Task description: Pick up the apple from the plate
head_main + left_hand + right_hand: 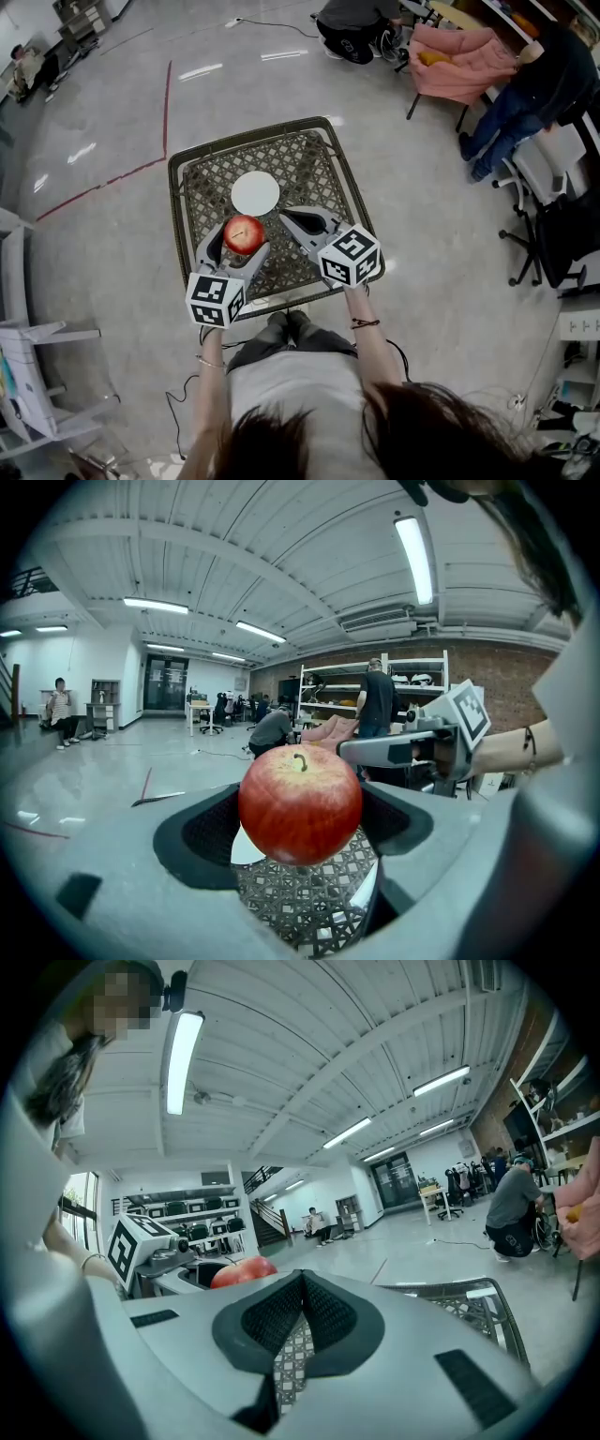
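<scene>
A red apple [244, 233] hangs above the near part of the metal lattice table [178, 192], with my left gripper [240, 240] shut on it. In the left gripper view the apple [300, 803] sits between both dark pads, stem up, lifted clear of the white plate [247, 847] below. That round plate [255, 193] lies bare at the table's middle. My right gripper [289, 218] hovers just right of the apple, jaws shut on nothing. In the right gripper view its pads [298, 1288] meet, and the apple [239, 1272] shows to the left.
The small table stands on a grey floor with a red tape line [169, 103]. A pink chair [459, 61] and people are at the back right, an office chair [548, 202] at the right, and white furniture [28, 347] at the left.
</scene>
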`<state>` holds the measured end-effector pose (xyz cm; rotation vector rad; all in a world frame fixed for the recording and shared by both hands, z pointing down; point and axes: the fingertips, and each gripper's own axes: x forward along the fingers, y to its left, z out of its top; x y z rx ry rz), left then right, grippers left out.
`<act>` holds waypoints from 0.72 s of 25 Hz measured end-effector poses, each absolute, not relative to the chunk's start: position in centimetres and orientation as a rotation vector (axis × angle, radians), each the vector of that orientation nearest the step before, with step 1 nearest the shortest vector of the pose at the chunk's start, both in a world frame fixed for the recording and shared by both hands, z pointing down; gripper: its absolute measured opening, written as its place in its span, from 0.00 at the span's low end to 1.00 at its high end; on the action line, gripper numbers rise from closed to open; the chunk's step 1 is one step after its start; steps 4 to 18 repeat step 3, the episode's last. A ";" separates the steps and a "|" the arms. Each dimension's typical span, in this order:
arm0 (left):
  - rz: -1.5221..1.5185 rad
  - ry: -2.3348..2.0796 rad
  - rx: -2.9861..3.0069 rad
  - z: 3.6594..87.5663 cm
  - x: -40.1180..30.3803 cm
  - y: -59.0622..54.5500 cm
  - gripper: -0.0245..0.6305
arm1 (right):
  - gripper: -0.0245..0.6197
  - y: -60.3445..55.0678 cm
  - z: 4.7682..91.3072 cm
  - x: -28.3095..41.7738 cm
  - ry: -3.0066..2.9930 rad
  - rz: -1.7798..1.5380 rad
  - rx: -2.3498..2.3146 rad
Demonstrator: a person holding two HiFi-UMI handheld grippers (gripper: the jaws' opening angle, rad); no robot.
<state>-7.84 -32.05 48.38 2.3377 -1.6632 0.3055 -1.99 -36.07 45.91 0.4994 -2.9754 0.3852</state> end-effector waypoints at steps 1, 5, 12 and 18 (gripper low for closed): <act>0.305 -1.663 2.338 48.4 -7.8 -32.1 0.66 | 0.05 -36.1 46.0 -2.0 -2.975 0.385 0.499; 0.305 -1.662 2.338 48.5 -7.7 -32.1 0.66 | 0.05 -36.1 46.0 -1.9 -2.974 0.384 0.498; 0.305 -1.662 2.338 48.5 -7.7 -32.1 0.66 | 0.05 -36.1 46.0 -1.9 -2.974 0.384 0.498; 0.305 -1.662 2.338 48.5 -7.7 -32.1 0.66 | 0.05 -36.1 46.0 -1.9 -2.974 0.384 0.498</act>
